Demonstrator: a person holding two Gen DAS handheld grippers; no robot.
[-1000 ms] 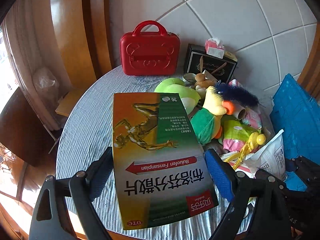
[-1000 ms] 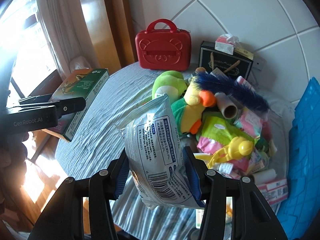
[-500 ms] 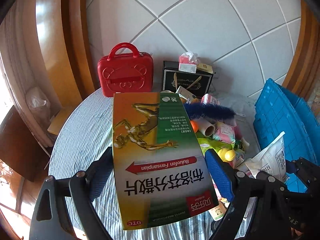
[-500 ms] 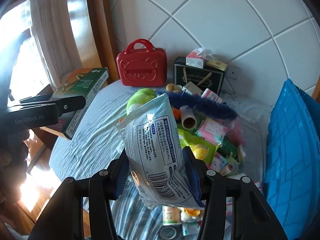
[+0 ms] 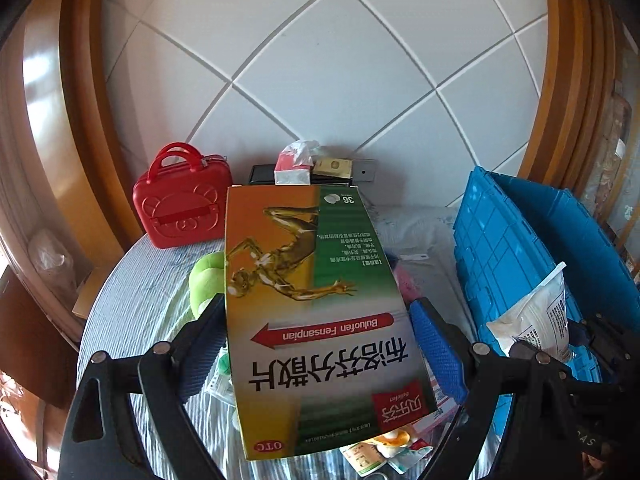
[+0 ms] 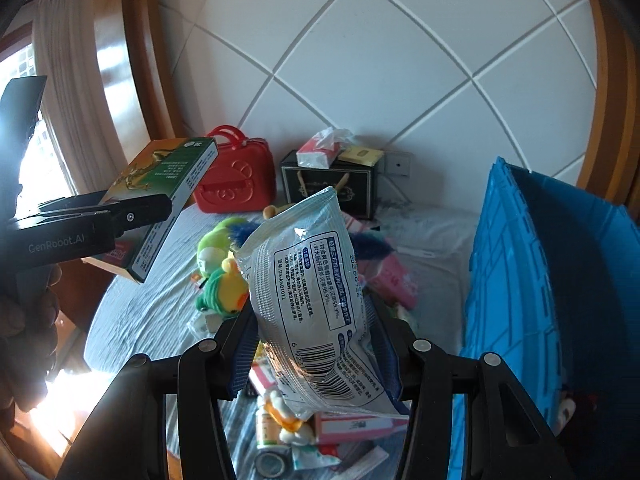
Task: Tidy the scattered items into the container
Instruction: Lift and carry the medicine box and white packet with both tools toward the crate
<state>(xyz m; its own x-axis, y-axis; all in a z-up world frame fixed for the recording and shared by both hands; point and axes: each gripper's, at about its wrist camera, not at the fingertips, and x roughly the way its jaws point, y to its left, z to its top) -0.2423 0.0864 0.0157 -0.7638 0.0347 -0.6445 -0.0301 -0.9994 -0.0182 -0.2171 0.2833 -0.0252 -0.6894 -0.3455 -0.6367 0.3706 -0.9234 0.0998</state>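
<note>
The left gripper [image 5: 320, 344] clamps a large medicine box [image 5: 316, 320] and the right gripper [image 6: 316, 344] pinches a sealed packet [image 6: 308, 300]; both have lifted off the table [image 6: 160, 304] and swung toward the blue crate [image 6: 560, 280] at its right edge. Dropping them in looks next (toys [image 6: 218, 280] remain scattered mid-table, beyond).

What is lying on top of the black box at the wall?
On the black box lie a red-white tissue pack and a flat gold box. Its inside is not visible.
</note>
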